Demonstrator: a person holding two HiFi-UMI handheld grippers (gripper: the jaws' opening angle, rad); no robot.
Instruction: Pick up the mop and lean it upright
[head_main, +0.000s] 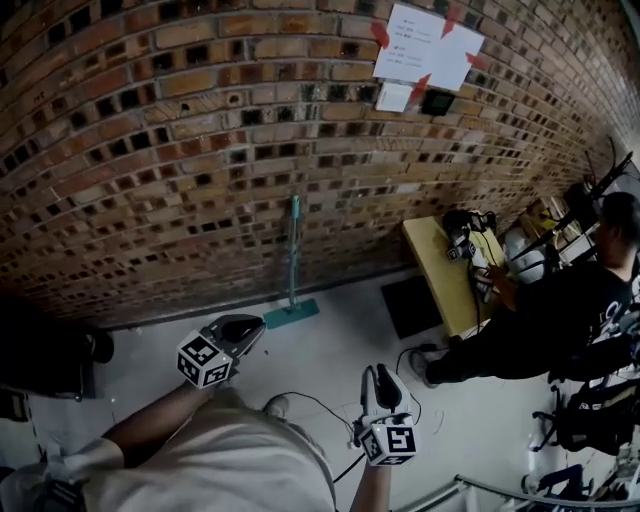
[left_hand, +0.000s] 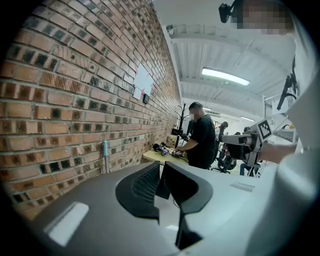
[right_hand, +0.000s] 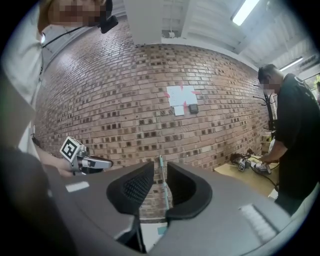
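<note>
Teal mop (head_main: 293, 250); brick wall (head_main: 150, 120) mottled red-brown, tan and black; white papers (head_main: 425, 45) taped in red; pale yellow table (head_main: 440, 280); black floor mat (head_main: 410, 305).

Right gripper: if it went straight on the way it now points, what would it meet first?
Most likely the mop handle, seen in the gap between the right gripper's fingers, upright against the brick wall. Depth is unclear.

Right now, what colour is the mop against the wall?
Teal: the mop, handle and head alike. Shows best in the head view.
</note>
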